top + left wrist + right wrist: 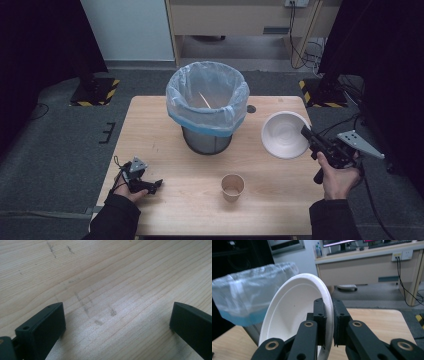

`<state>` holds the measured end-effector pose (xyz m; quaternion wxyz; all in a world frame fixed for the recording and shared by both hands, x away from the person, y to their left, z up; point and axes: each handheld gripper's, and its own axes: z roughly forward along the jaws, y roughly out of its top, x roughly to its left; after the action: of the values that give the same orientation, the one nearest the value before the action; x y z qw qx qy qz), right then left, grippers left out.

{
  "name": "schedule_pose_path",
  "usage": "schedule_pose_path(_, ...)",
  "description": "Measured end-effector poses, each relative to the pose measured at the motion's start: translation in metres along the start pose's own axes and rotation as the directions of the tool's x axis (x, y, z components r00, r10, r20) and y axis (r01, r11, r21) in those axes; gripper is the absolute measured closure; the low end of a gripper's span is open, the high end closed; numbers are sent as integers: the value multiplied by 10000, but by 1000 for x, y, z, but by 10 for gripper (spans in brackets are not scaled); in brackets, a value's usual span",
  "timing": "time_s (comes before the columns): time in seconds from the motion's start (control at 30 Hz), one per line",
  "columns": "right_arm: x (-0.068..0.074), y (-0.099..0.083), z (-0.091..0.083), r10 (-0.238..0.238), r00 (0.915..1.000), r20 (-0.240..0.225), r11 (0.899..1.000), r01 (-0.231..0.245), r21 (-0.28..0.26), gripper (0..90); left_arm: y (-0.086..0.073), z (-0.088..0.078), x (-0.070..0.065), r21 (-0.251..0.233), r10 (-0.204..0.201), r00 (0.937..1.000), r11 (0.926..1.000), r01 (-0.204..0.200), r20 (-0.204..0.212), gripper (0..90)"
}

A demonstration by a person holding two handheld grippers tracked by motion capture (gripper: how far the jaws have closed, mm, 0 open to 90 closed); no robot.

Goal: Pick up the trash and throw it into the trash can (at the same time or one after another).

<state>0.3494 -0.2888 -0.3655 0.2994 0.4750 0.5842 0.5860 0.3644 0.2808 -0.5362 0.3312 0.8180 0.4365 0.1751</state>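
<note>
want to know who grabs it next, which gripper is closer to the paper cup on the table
Left, though not by much. The left gripper rests low on the table, level with the paper cup and off to its left. The right gripper is up and to the cup's right, shut on the white plate.

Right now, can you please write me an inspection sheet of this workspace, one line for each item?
Surface: wooden table, pale, with faint scuff marks between the left jaws in the left gripper view.
Job's things: white paper bowl, held by its rim, tilted on edge and off the table; waste bin with clear and blue liner at table centre.
Clutter: paper cup, upright, near the front edge.
Grippers: right claw shut on the bowl's rim; left claw open, resting low over bare wood.
Cables: one trails from each gripper; more hang by the desk behind.
Surroundings: grey carpet, dark curtains on both sides, a desk behind.
</note>
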Motion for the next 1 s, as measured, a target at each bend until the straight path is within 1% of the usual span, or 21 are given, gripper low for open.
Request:
schedule_pose_path(0.03, 0, 0, 0, 0, 10000, 0, 10000, 0, 0, 835, 0, 0, 0, 0, 0, 10000, 10000, 0, 0, 0)
schedule_pose_path(0.07, 2, 5, -2, -15, 10000, -61, 9997, 14, -235, 834, 0, 0, 0, -1, -1, 10000, 10000, 1, -1, 0)
schedule_pose_path(0.1, 2, 5, -2, -15, 10000, -61, 9997, 14, -235, 834, 0, 0, 0, -2, -1, 10000, 10000, 1, -2, 0)
schedule_pose_path(0.2, 5, 12, -4, -20, 9999, -146, 9986, 13, -521, 835, 0, 0, 0, -1, 1, 10000, 10000, -1, -3, 0)
schedule_pose_path(0.37, 10, 21, -4, 97, 9997, -229, 9959, -117, -893, 835, 0, 0, 0, -1, 2, 10000, 10000, -2, -2, 0)
schedule_pose_path(0.4, 12, 25, -3, 93, 9996, -284, 9947, -121, -1020, 835, 0, 0, 0, -3, -2, 10000, 10000, 2, -2, 0)
schedule_pose_path(0.43, 12, 25, -3, 93, 9996, -284, 9947, -121, -1020, 835, 0, 0, 0, -3, -2, 10000, 10000, 2, -2, 0)
schedule_pose_path(0.47, 15, 30, -1, 88, 9995, -307, 9928, -124, -1193, 835, 0, 0, 0, -3, 0, 10000, 10000, 0, -4, 0)
schedule_pose_path(0.5, 15, 30, -1, 88, 9995, -307, 9928, -124, -1193, 835, 0, 0, 0, -3, 0, 10000, 10000, 0, -4, 0)
schedule_pose_path(0.53, 17, 35, 2, 91, 9993, -360, 9910, -138, -1334, 835, 0, 0, 0, -2, -2, 10000, 10000, 2, -3, 0)
schedule_pose_path(0.57, 17, 35, 2, 91, 9993, -360, 9910, -138, -1334, 835, 0, 0, 0, -2, 0, 10000, 10000, 0, -2, 0)
schedule_pose_path(0.6, 20, 42, 4, 126, 9991, -407, 9889, -184, -1474, 835, 0, 0, 0, 0, 2, 10000, 10000, -2, -3, 0)
schedule_pose_path(0.67, 21, 45, 5, 107, 9991, -420, 9876, -172, -1558, 835, 0, 0, 0, -3, -1, 10000, 10000, 1, -2, 0)
schedule_pose_path(0.73, 26, 55, 9, 154, 9986, -503, 9837, -241, -1781, 835, 0, 0, 0, -1, 0, 10000, 10000, 0, -2, 0)
schedule_pose_path(0.77, 26, 55, 9, 154, 9986, -503, 9837, -241, -1781, 835, 0, 0, 0, -1, 0, 10000, 10000, 0, -2, 0)
schedule_pose_path(0.8, 30, 61, 12, 121, 9983, -565, 9817, -226, -1891, 835, 0, 0, 0, -2, -1, 10000, 10000, 1, -2, 0)
schedule_pose_path(0.83, 30, 61, 12, 121, 9983, -565, 9817, -226, -1891, 835, 0, 0, 0, -2, -2, 10000, 10000, 2, -2, 0)
schedule_pose_path(0.97, 40, 74, 21, 4, 9978, -661, 9777, -143, -2094, 835, 0, 0, 0, 1, -1, 10000, 10000, 1, -1, 0)
schedule_pose_path(1.0, 40, 74, 21, 4, 9978, -661, 9777, -143, -2094, 835, 0, 0, 0, 1, -1, 10000, 10000, 1, -1, 0)
